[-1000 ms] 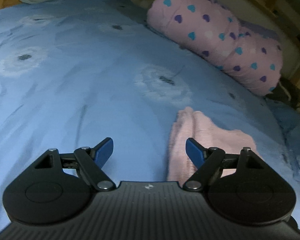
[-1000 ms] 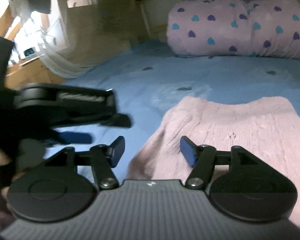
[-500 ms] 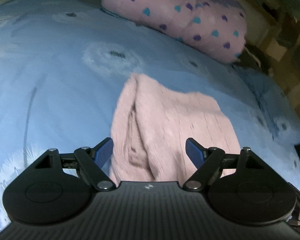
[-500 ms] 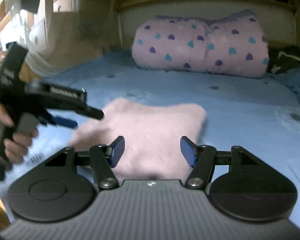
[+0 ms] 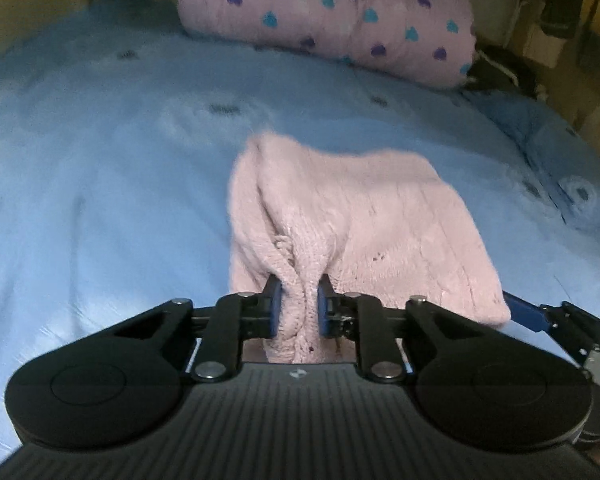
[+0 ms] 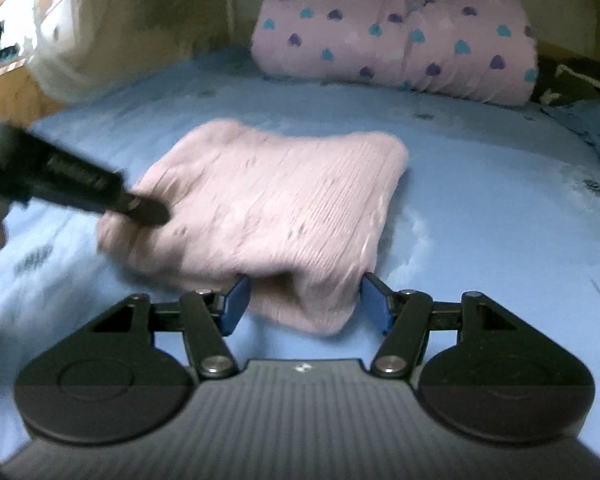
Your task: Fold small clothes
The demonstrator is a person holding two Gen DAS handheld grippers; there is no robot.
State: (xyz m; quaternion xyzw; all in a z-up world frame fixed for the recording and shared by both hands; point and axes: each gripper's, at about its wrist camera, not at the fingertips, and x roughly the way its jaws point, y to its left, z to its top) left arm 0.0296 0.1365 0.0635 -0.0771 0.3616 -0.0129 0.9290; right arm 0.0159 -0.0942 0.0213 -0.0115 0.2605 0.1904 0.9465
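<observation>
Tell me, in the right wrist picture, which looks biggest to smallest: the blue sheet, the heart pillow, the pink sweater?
1. blue sheet
2. and 3. pink sweater and heart pillow look alike; the sweater sits nearer the camera, so unsure.

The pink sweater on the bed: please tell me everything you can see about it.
The pink sweater is a small, fuzzy knit with ribbed rows, folded into a rough rectangle and lying flat on the blue bedsheet. The left gripper has just closed and pinches a bunched ridge of its near edge. The right gripper stands open around the other near corner, its fingers beside the knit without pressing. Both views are blurred, so finer details cannot be told.
</observation>
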